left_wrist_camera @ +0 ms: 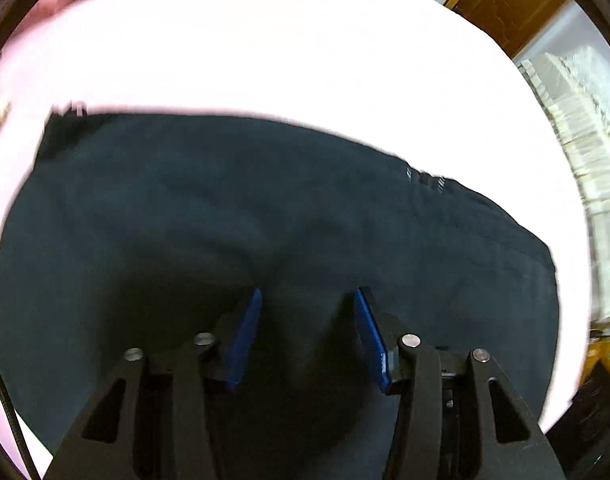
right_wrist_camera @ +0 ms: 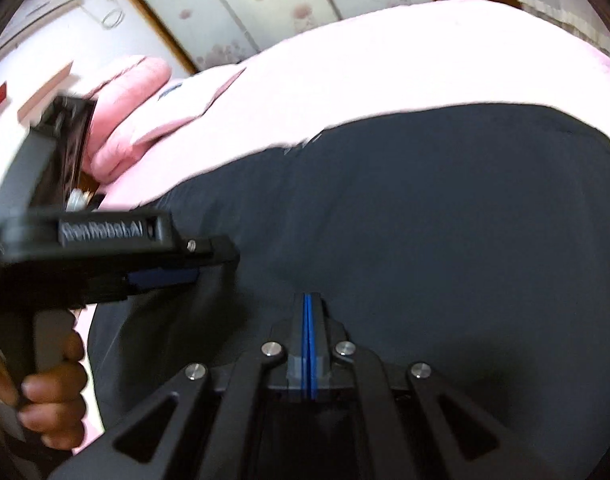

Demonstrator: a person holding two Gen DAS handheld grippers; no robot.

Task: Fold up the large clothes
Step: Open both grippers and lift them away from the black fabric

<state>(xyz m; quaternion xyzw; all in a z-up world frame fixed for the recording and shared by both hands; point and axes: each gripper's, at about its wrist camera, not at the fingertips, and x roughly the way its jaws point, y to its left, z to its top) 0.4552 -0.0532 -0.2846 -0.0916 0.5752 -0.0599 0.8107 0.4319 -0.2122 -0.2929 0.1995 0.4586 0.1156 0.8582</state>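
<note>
Trousers (left_wrist_camera: 265,208), dark, are laid flat on the pink bed (left_wrist_camera: 305,48), filling the view from 3 to 9 o'clock. Left claw (left_wrist_camera: 308,294) is held part open, empty; right claw (right_wrist_camera: 308,298) is pinched shut on nothing. Folding looks barely started.

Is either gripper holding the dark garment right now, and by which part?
Neither. The left gripper stands open above the dark navy fabric garment with nothing between its blue pads; the right gripper is shut on nothing.

bare pink bed (right_wrist_camera: 385,60) beyond the dark garment (right_wrist_camera: 425,220); pink pillow (right_wrist_camera: 125,120) crowds the left.
</note>
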